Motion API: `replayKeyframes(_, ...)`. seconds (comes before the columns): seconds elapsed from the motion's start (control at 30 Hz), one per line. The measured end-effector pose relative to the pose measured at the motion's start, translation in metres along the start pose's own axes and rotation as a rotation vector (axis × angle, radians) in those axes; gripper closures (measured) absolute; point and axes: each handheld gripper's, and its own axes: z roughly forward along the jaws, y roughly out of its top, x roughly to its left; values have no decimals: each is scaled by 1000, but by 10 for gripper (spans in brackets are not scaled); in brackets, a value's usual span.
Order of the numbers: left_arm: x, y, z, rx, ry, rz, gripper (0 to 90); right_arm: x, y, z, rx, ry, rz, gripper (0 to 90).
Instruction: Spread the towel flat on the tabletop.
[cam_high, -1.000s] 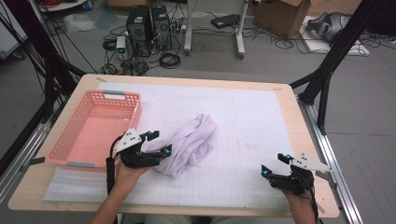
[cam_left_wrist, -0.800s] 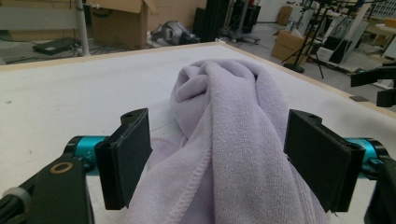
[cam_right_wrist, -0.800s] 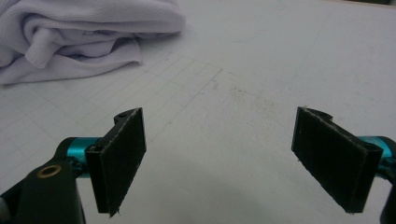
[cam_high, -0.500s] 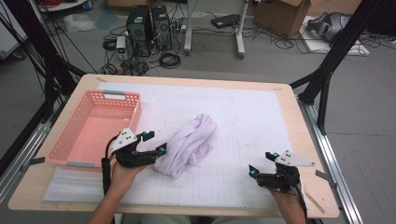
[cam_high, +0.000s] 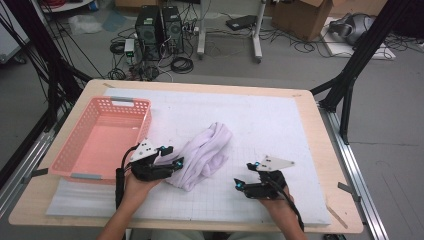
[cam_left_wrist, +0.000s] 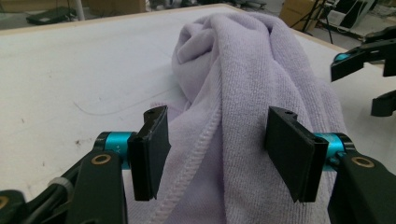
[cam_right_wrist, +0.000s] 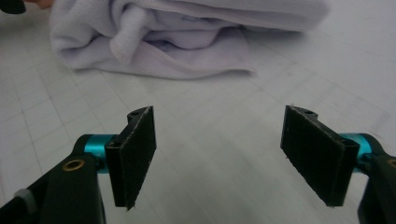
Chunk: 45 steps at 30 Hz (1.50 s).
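Observation:
A crumpled lilac towel (cam_high: 205, 150) lies in the middle of the white mat (cam_high: 260, 115). My left gripper (cam_high: 172, 159) is at the towel's near left end. In the left gripper view the towel (cam_left_wrist: 243, 70) runs between the two pads of this gripper (cam_left_wrist: 217, 158); the jaws have just been closing and I see no squeeze on the cloth. My right gripper (cam_high: 241, 184) hovers low over the mat, right of the towel and pointing at it. Its jaws (cam_right_wrist: 217, 154) have just been closing a little and stand open with nothing between them, the towel (cam_right_wrist: 187, 28) a short way ahead.
A pink plastic basket (cam_high: 102, 137) stands empty at the left of the table, close behind my left hand. The wooden table edge (cam_high: 311, 125) borders the mat on the right. Bare mat lies behind and right of the towel.
My right gripper has slid left across the mat toward the towel. The left gripper has stayed at the towel, and its jaws have narrowed around it.

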Motion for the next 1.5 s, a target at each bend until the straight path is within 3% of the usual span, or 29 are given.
replayKeyframes(0.2, -1, -1, 2, 3, -7, -7, 391, 18, 18, 46, -1, 104, -14, 340)
replayKeyframes(0.3, -1, -1, 3, 6, -12, -6, 388, 27, 25, 69, 42, 165, -28, 420)
replayKeyframes(0.33, -1, -1, 3, 5, -11, -2, 386, 30, 28, 75, 68, 161, -57, 455)
replayKeyframes(0.37, -1, 0, 3, 2, -13, -4, 384, 33, 30, 78, 78, 163, -63, 497)
replayKeyframes(0.43, -2, 0, 3, 2, -20, -5, 384, 36, 34, 83, 81, 164, -90, 688)
replayKeyframes(0.5, -2, 0, 3, 0, -22, -7, 383, 38, 34, 84, 93, 133, -132, 827)
replayKeyframes(0.63, 0, 0, 0, -32, -31, -11, 371, 28, 34, 68, 59, 95, -128, 854)
replayKeyframes(0.83, 2, 1, -3, -51, -37, -28, 366, -4, 23, 20, 33, -5, -80, 856)
replayKeyframes(1.0, 0, 2, 0, -45, -46, -25, 366, -34, 6, -8, 51, -152, 8, 856)
replayKeyframes(1.07, -1, 1, 1, -40, -54, -20, 366, -44, 1, -12, 82, -232, 40, 856)
replayKeyframes(1.13, -2, 1, 2, -35, -63, -15, 367, -50, -3, -13, 116, -270, 61, 849)
replayKeyframes(1.2, -4, 2, 3, -35, -70, -15, 370, -52, -6, -14, 122, -278, 69, 785)
replayKeyframes(1.33, -5, 1, 5, -27, -83, -11, 372, -49, 4, -28, 21, -298, 90, 656)
replayKeyframes(1.5, -8, 1, 8, -22, -93, -1, 375, -34, 28, -33, -50, -221, 59, 545)
